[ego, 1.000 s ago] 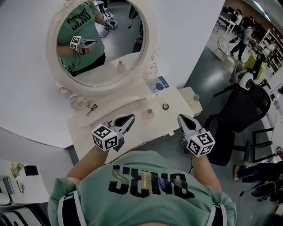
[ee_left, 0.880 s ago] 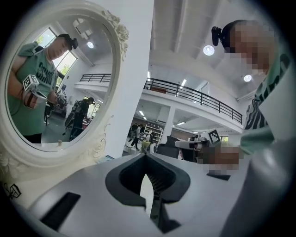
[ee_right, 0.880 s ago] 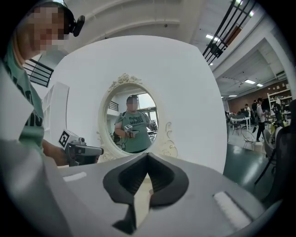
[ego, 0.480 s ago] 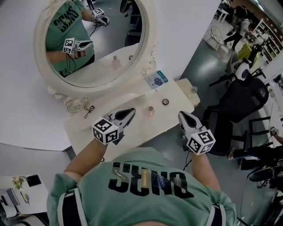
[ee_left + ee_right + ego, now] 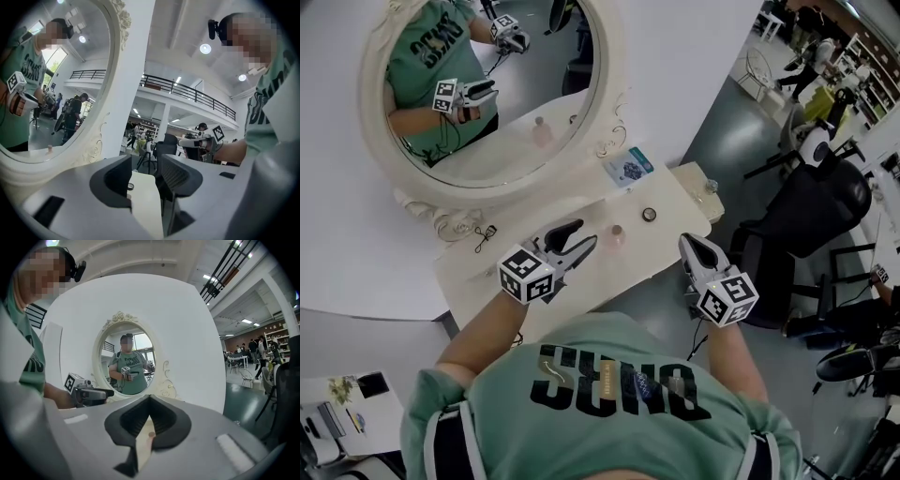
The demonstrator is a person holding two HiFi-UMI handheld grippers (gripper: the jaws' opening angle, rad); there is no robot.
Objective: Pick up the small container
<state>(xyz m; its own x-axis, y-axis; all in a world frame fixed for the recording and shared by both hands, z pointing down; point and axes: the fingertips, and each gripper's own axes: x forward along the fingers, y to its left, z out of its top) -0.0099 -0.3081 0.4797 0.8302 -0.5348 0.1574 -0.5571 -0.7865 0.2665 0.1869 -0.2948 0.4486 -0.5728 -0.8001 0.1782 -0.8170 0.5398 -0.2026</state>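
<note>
The small container (image 5: 617,233), a pale pink bottle with a cap, stands upright on the cream vanity table (image 5: 581,281). My left gripper (image 5: 584,235) hovers just left of it. Its jaws are opening, with nothing between them. In the left gripper view the jaws (image 5: 143,171) stand apart over the tabletop. My right gripper (image 5: 687,247) is shut and empty, off the table's front right edge, to the right of the container. Between its closed jaws (image 5: 150,399) a small round shape (image 5: 151,434), perhaps the container, shows on the table.
A dark round jar (image 5: 649,215) sits right of the container, a blue card (image 5: 630,167) leans on the wall, and a black tool (image 5: 485,232) lies at the left. An oval mirror (image 5: 487,94) rises behind. A black office chair (image 5: 816,225) stands to the right.
My left gripper's jaws were together in both earlier frames and now stand apart. Both grippers have stayed in nearly the same places.
</note>
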